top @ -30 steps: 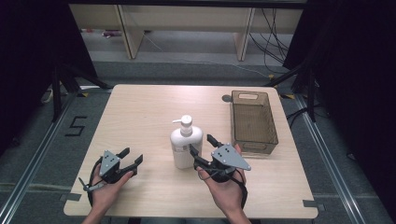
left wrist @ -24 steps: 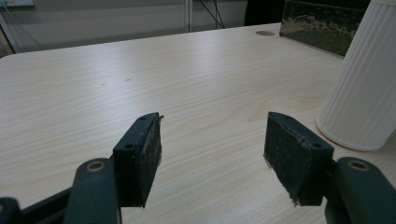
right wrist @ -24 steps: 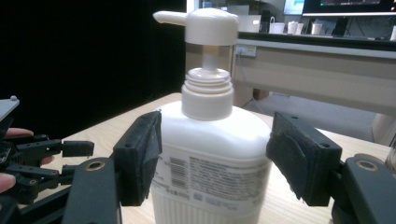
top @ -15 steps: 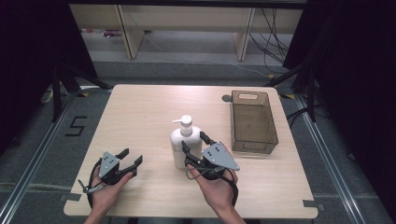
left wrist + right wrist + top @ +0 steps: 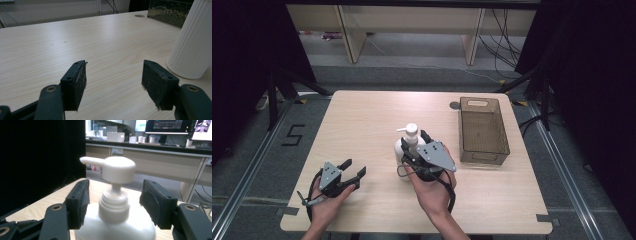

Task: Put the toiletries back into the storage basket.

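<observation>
The fingers [image 5: 80, 202] of the right gripper [image 5: 418, 141] are spread on both sides of the neck of the white pump bottle [image 5: 406, 150], not touching it. The bottle stands upright near the middle of the tabletop [image 5: 362, 120]. The left gripper [image 5: 353, 168] has its fingers spread over bare wood, left of the bottle.

A pale wood-grain rectangular counter [image 5: 362, 125] carries two things. A white ribbed plastic pump bottle [image 5: 404, 150] stands upright near its middle, toward the person's side. A translucent brown rectangular plastic bin [image 5: 483, 131] sits well apart from it along the right edge, beside a round grey cable hole [image 5: 454, 105].
</observation>
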